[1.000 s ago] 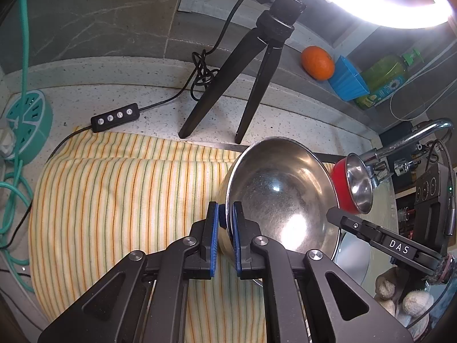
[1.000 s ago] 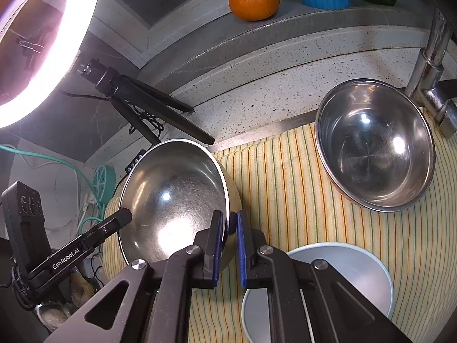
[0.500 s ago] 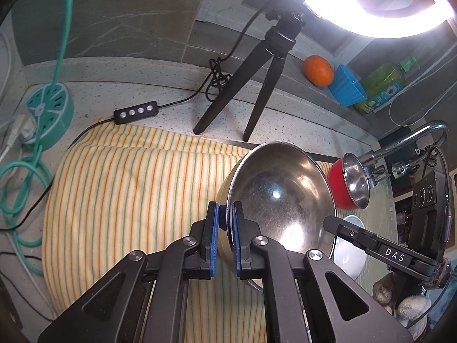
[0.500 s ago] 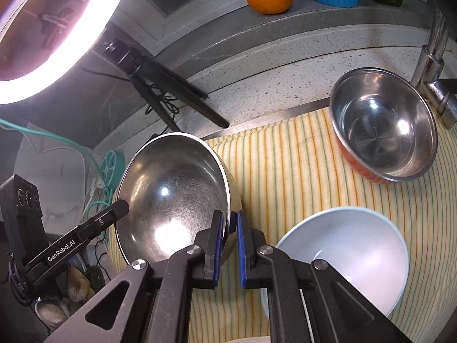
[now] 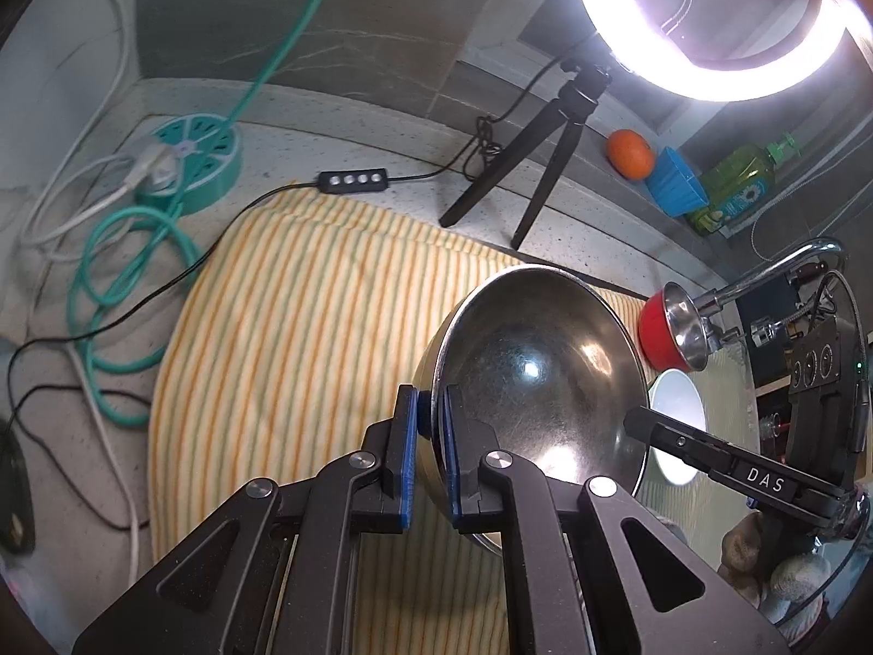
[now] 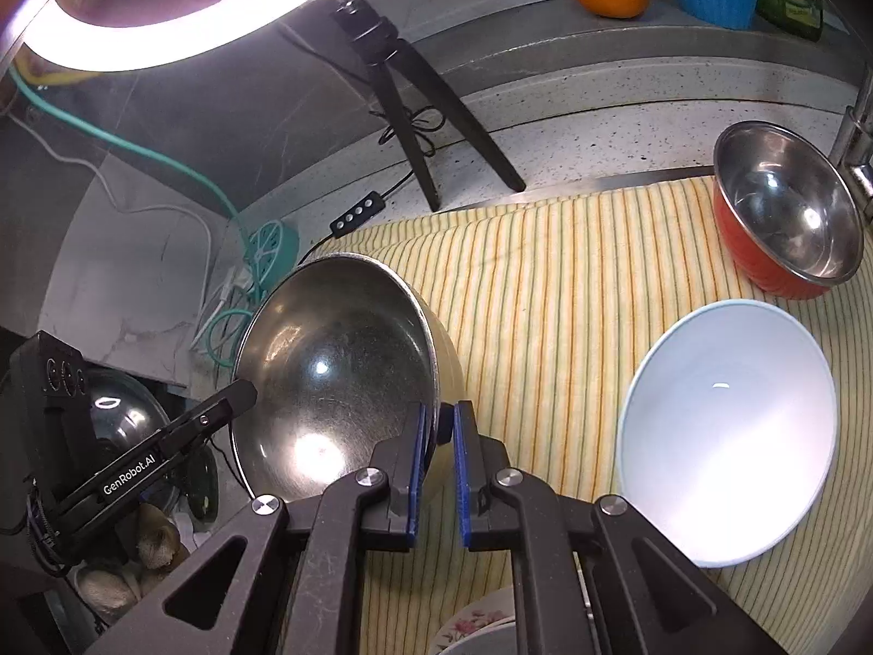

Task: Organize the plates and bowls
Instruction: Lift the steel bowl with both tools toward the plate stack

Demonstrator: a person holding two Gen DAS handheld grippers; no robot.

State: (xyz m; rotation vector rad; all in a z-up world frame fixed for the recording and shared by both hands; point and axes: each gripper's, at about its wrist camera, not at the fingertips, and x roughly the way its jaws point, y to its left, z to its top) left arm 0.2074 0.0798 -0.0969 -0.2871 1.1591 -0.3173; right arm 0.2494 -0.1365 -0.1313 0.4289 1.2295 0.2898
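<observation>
I cannot see the bottom of the big shiny steel bowl (image 5: 537, 382); my own black arms hide it. My left gripper (image 5: 431, 447) has its blue fingers (image 5: 408, 453) squeezed tight on the bowl's left rim. My right gripper (image 6: 436, 464) pinches the right rim. The bowl hangs tilted above the yellow striped cloth (image 5: 305, 327), scratched and gleaming inside. Far right sit a red steel-lined bowl (image 6: 785, 218) and a white round bowl (image 6: 725, 436). A flowered plate (image 6: 474, 633) is cut off.

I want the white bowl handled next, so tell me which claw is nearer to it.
Right. The right claw, shut on the steel bowl's rim, sits just beside the white bowl. The left claw grips the opposite rim, the steel bowl lying between it and the white bowl.
</observation>
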